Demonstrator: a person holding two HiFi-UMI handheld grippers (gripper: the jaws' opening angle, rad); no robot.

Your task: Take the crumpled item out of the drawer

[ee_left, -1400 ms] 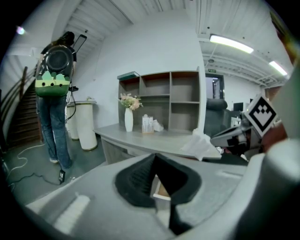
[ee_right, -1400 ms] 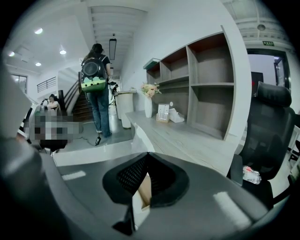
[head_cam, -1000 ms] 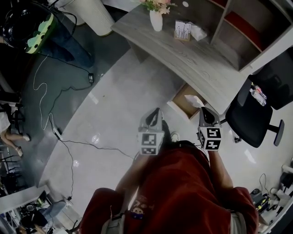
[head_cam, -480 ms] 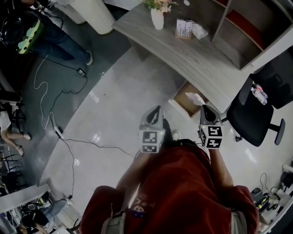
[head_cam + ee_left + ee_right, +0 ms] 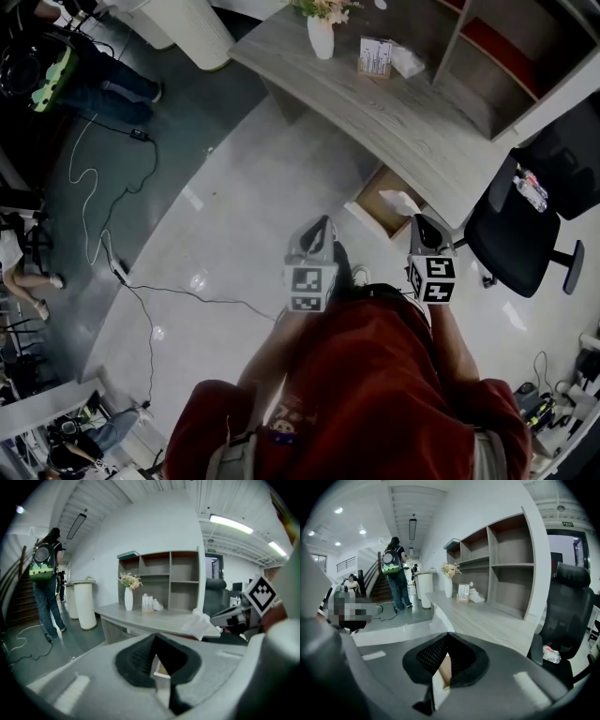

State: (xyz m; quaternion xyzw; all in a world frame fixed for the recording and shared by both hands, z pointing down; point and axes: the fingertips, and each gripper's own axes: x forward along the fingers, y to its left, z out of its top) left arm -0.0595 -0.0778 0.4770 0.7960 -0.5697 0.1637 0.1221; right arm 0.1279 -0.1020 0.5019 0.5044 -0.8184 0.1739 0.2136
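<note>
**A:** Left gripper [image 5: 322, 227]?
**B:** Jaws together, nothing held. Position unchanged.
**A:** Right gripper [image 5: 420, 223]?
**B:** Closed on the white crumpled item [image 5: 398, 201], above the open drawer [image 5: 366, 217], barely higher than a second ago.
**A:** Meaning?
**B:** Item looks clear of the drawer. Removal nearly done.
</note>
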